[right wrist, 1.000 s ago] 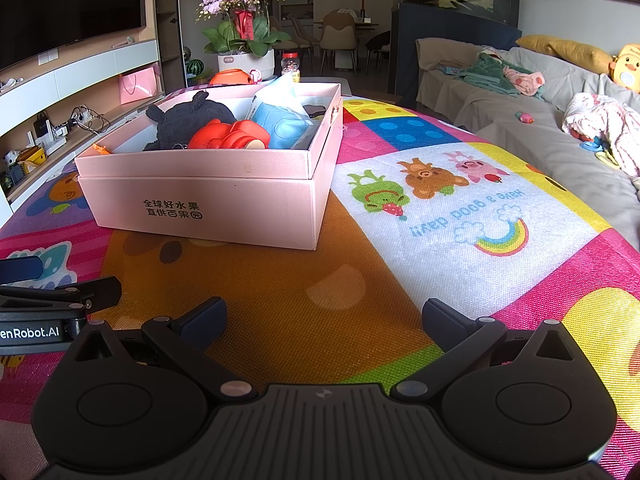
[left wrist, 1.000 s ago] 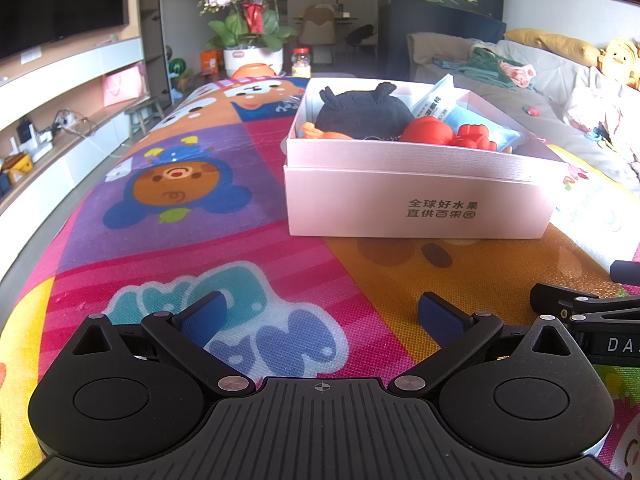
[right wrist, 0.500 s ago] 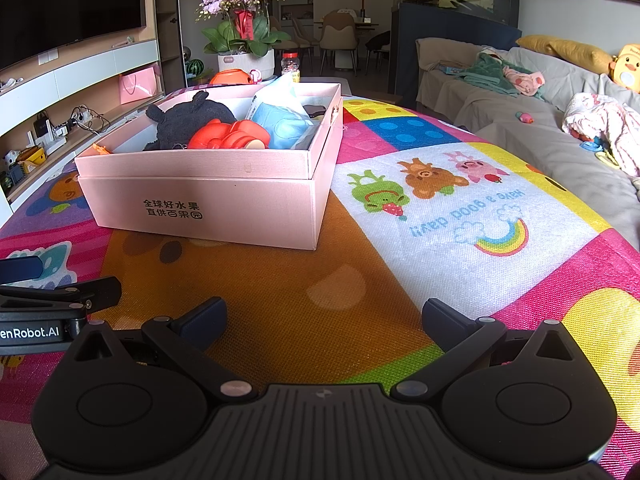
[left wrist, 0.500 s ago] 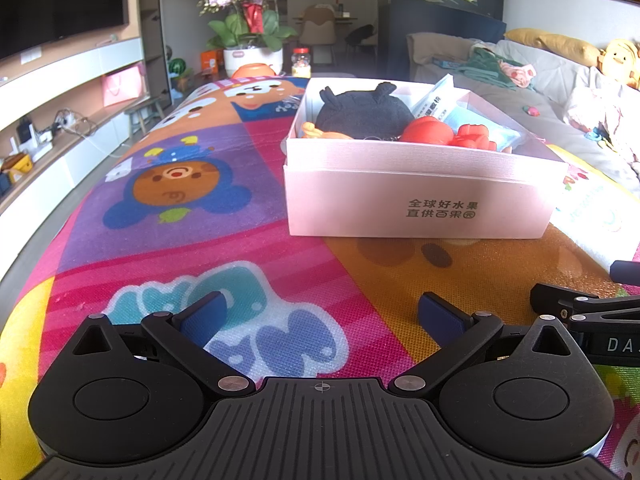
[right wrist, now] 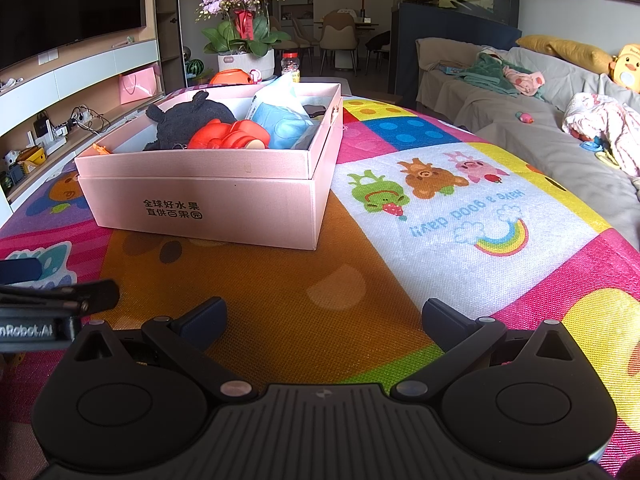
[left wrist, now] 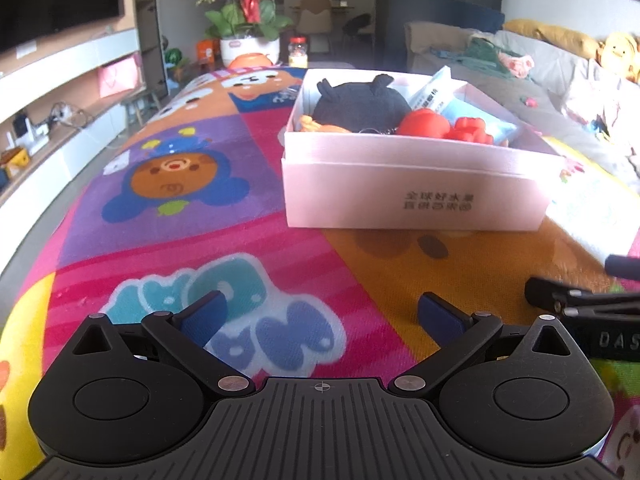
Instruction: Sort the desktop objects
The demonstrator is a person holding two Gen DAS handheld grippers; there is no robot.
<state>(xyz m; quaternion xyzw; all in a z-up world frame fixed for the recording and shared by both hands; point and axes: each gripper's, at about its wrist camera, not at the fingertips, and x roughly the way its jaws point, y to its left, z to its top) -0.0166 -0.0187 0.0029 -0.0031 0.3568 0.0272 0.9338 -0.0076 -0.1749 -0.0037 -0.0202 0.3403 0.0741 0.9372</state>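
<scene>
Both grippers idle, low over the cartoon play mat [right wrist: 460, 216]. Left gripper [left wrist: 320, 316] – fingers spread wide, nothing between the blue pads [left wrist: 200, 316], mat visible in the gap. Right gripper [right wrist: 322, 320] – same, fingers spread apart and empty over the orange patch of the mat.

Pink box [right wrist: 208, 200] sits on the mat ahead of both, lid off or nested under it, can't tell which. From the left wrist view it's ahead and slightly right; from the right wrist view, ahead and left. Well apart from both sets of fingertips.

Contents, all inside the box: dark grey plush [left wrist: 360, 106] at the left, red toy [right wrist: 228, 140] in the middle front touching the plush, light blue packet [right wrist: 284, 124] to the right, leaning up above the rim. Small orange piece [left wrist: 316, 126] at the front left edge, partly hidden behind the wall.

Each gripper shows up at the edge of the other's view – they're side by side, near each other.

Potted orchid [right wrist: 244, 36] beyond the mat's far end, sofa [right wrist: 540, 120] off to the right.
</scene>
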